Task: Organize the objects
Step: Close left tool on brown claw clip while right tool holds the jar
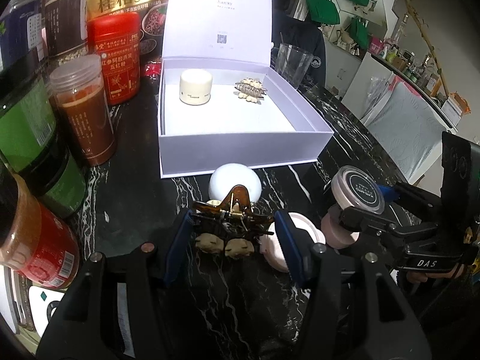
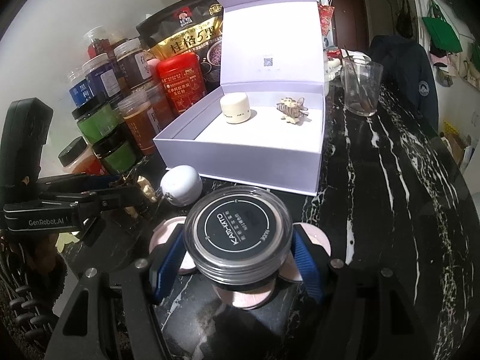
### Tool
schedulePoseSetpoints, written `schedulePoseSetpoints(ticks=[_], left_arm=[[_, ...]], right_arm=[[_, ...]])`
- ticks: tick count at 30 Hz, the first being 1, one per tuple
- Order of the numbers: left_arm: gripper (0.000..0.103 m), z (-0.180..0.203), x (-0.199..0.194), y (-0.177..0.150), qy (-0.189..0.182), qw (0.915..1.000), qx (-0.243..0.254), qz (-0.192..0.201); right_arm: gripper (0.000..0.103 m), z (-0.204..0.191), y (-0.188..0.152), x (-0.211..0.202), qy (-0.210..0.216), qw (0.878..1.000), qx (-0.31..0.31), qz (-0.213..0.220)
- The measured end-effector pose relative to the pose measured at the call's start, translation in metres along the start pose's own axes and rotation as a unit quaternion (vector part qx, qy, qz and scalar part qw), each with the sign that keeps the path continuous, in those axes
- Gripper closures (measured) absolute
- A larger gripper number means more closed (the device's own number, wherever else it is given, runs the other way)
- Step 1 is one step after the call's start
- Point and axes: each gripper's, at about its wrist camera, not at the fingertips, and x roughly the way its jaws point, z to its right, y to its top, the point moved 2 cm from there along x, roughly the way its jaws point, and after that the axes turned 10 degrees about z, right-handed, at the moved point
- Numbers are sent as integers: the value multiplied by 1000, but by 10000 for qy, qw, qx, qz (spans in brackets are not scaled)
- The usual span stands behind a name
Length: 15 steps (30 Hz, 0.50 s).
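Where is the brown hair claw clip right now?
In the left wrist view, the brown claw clip sits between the left gripper fingers, just before the white round jar and open box.

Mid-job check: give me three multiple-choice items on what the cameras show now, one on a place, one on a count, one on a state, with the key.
1. Where is the cream jar?
A. Inside the white box, at its back left
B. On the counter beside the glass
C. In the right gripper

2. How many things lie inside the box?
A. One
B. Two
C. Four

3. What is the left gripper doing?
A. Hanging open over the box
B. Closed on the brown hair clip
C. Holding the glass

Key: 1 A, the jar stands on the box floor near the back left corner. 2 B, only the jar and a pearl hair clip are in there. 3 B, its blue pads press the brown clip from both sides, while the right gripper grips a black-lidded jar.
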Motion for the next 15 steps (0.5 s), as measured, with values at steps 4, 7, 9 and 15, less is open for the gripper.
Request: schedulePoseSetpoints(ticks=[4, 7, 9, 15], left_arm=[[48, 2, -3, 6, 11, 10000, 29, 33], [48, 5, -4, 12, 68, 9999, 79, 63], [48, 6, -4, 15, 80, 9999, 88, 66], [48, 12, -7, 29, 108, 9997, 177, 128]], right_arm=[[33, -3, 8, -3, 25, 9999, -134, 47], [33, -4, 15, -4, 17, 9997, -236, 64], [33, -4, 18, -4, 27, 9996, -268, 80], [33, -6, 31, -6, 49, 9991, -399, 123]])
